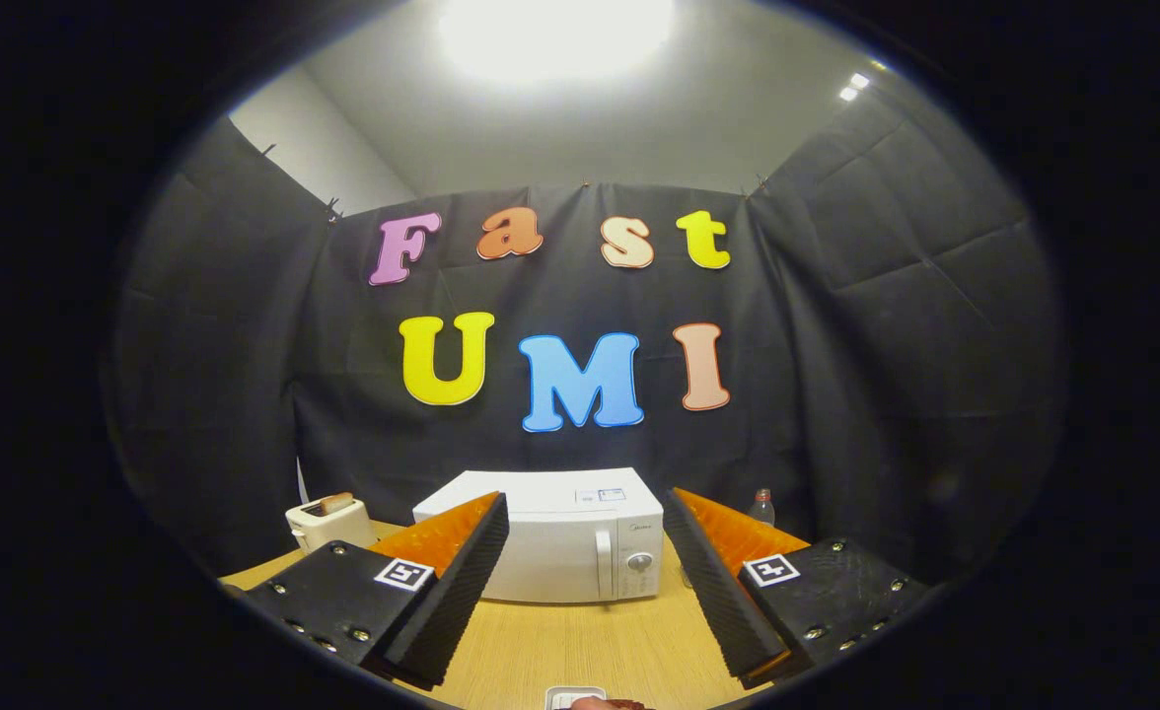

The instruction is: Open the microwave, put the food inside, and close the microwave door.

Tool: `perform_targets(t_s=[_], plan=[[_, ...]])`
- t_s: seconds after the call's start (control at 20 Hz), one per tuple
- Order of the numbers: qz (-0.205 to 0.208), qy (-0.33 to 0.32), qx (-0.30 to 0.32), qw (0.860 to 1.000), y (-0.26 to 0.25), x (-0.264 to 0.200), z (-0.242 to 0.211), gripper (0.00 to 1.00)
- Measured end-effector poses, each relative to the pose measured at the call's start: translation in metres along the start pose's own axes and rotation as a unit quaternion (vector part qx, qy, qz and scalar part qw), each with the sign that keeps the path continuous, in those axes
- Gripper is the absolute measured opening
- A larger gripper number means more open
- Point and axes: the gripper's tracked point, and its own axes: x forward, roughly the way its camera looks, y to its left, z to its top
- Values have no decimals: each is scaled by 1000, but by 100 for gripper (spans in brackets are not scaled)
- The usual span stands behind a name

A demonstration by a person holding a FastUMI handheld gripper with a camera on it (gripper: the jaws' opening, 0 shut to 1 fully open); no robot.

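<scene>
The microwave [560, 542] has a smooth, faintly glossy white shell that looks like painted metal or plastic, with a shiny silvery knob [640, 561]. The tabletop [580, 646] is pale wood-grain laminate, matt. The toaster [326, 523] is smooth cream plastic. The bottle [761, 507] looks like clear plastic. The tool [585, 582], its fingers [452, 592] spread wide and holding nothing, shows ribbed, matt pads.

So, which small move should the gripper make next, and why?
Probably move forward toward the microwave and line up with its door. The door looks closed, the gripper is open with nothing between its fingers, and the microwave stands beyond them on the wooden table. The door must open before any food goes in. How the door opens is too small to tell.
</scene>
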Motion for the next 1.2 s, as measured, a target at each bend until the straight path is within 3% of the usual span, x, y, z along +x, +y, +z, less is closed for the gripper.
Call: perform_targets(t_s=[0.65, 1.2], plan=[[2, 2, 4, 1000, -11, 61, -14, 99], [12, 45, -1, 999, -21, 157, -77, 99]])
